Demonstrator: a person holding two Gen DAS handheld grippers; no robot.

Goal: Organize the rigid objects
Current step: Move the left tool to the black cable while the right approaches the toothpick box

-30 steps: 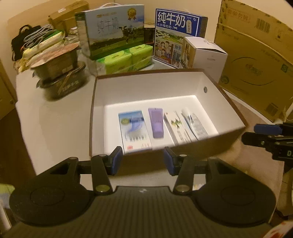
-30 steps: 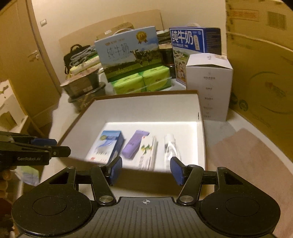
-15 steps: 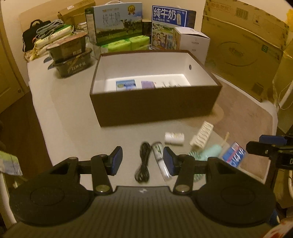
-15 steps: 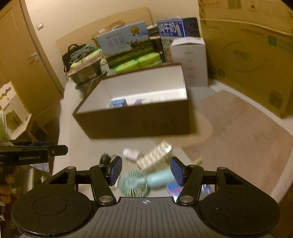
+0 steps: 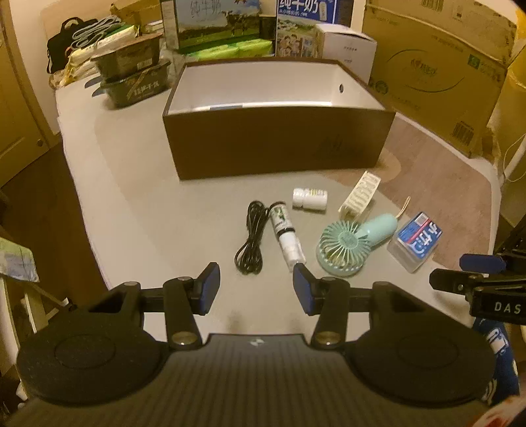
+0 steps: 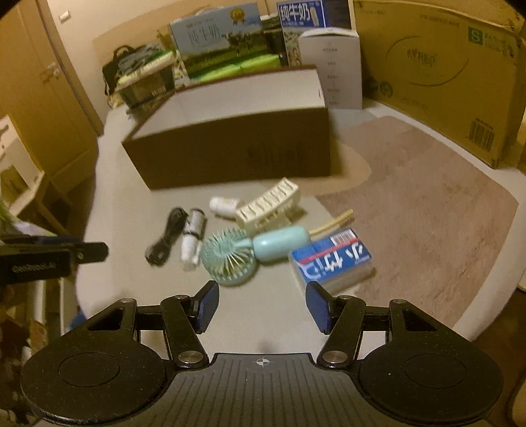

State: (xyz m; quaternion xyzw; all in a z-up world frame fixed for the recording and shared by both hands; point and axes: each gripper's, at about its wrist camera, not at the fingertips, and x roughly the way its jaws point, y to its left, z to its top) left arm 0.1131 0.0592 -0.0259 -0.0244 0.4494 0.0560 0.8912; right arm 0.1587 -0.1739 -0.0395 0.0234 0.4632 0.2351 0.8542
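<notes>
A brown box with a white inside stands on the grey table. In front of it lie a coiled black cable, a slim white tube, a small white bottle, a cream ribbed holder, a mint hand fan and a blue-and-white clear box. My left gripper hangs open just short of the cable and tube. My right gripper is open near the fan and the blue box, holding nothing.
Milk cartons, green packs, a white carton and dark trays crowd the back of the table. A large cardboard box stands at the right. A brownish mat covers the table's right side.
Both grippers have drawn back from above the brown box and sunk toward the table's near side. The loose items in front of the box have come into view. The jaws kept their width.
</notes>
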